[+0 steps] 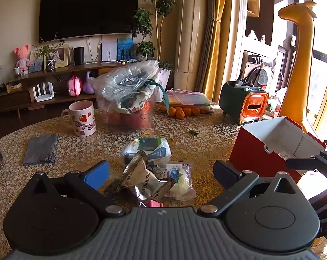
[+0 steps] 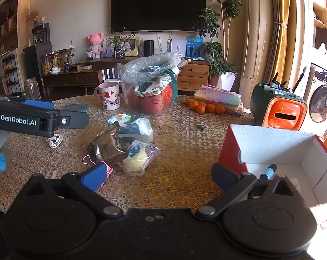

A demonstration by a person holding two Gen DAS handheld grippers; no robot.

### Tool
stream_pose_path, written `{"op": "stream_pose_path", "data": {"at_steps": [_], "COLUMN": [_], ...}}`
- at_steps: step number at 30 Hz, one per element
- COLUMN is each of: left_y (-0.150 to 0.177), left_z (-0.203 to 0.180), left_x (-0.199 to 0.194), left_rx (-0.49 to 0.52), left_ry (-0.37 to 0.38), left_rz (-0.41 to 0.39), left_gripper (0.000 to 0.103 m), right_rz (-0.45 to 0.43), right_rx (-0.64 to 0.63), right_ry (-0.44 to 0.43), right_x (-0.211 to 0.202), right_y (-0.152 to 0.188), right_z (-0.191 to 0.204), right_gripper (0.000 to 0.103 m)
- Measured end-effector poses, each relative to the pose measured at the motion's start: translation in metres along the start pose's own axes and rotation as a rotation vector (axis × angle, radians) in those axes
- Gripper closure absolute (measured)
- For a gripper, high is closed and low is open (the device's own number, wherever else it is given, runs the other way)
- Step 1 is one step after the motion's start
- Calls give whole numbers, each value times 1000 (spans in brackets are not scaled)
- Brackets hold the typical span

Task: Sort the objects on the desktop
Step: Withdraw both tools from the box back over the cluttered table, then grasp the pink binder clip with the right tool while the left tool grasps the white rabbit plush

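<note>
Table, snack packets and red box
Left gripper (image 1: 161, 171) and right gripper (image 2: 159, 173): jaws spread, empty; foil packet (image 1: 141, 179) mid-table, red box (image 2: 271, 149) at right edge.

Left wrist: low over table (image 1: 206, 134), facing TV (image 1: 88, 8), snack packets (image 1: 146, 179) close.
Right wrist: further right, same heading.
Shared: packets, mug (image 2: 108, 98), red box (image 2: 271, 147).
</note>
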State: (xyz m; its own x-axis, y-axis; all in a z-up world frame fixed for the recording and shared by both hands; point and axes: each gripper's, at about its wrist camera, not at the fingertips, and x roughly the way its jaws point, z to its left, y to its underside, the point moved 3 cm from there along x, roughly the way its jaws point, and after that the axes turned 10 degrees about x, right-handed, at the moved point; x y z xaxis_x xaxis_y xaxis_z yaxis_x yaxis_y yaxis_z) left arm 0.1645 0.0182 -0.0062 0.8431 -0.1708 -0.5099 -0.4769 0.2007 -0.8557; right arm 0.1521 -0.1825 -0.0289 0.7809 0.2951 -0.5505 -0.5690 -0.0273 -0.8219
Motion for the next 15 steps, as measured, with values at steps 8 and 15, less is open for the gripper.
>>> {"op": "stream_pose_path", "data": {"at_steps": [8,15], "left_y": [20,41], "left_z": [47,84], "left_x": [0,11], "left_rx": [-47,-74], "left_ry": [-52,-101], "left_rz": [8,37], "left_gripper": [0,0], "right_rz": [26,52], "right_rx": [-19,-30], "right_ry": [-16,-19], "right_x": [24,50], "right_y": [3,9], "right_z": [34,59], "right_gripper": [0,0]}}
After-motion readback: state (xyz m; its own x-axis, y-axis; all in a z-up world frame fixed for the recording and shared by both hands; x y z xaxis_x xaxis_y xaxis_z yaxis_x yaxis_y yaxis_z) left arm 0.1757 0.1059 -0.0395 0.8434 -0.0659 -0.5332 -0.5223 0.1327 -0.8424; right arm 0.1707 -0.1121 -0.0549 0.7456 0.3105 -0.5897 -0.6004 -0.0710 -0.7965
